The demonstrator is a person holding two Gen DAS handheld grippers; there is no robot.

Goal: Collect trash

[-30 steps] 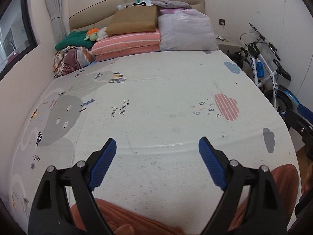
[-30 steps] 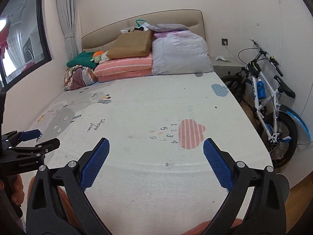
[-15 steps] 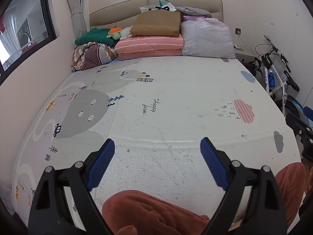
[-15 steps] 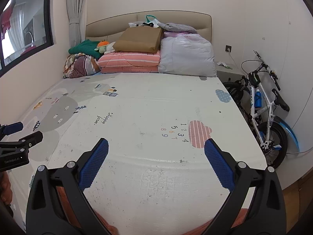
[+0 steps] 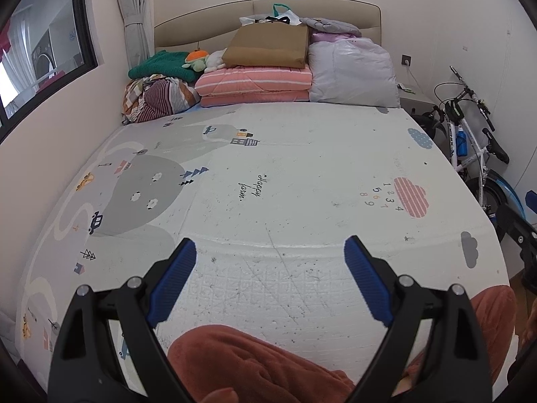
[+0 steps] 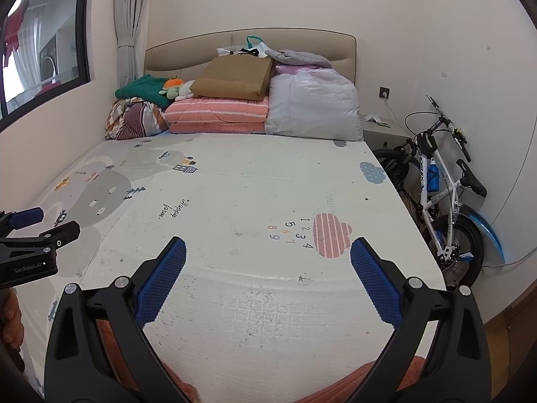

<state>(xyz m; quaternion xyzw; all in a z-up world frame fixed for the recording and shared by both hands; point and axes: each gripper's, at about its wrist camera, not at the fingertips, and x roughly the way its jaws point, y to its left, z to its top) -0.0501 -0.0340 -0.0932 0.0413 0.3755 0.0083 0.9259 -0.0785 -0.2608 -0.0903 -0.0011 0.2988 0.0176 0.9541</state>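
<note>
My left gripper (image 5: 270, 252) is open and empty, held above the near edge of a printed play mat (image 5: 302, 154) that covers the bed. My right gripper (image 6: 268, 252) is open and empty too, above the same mat (image 6: 255, 184). The left gripper also shows at the left edge of the right wrist view (image 6: 30, 235). No piece of trash is clear on the mat; only small dark specks (image 5: 302, 268) show near its front edge. A small paper-like item (image 6: 376, 119) lies on the nightstand (image 6: 386, 131).
Folded bedding, a brown paper bag (image 5: 268, 45) and a grey pillow bundle (image 5: 352, 74) are piled at the headboard. A white bicycle (image 6: 443, 194) stands to the right of the bed. A window (image 6: 37, 50) and wall lie to the left. Rust-coloured trouser legs (image 5: 251, 362) are below the grippers.
Both grippers have risen and pulled back, so more of the bed, the left wall and the window show. Both stayed open and empty.
</note>
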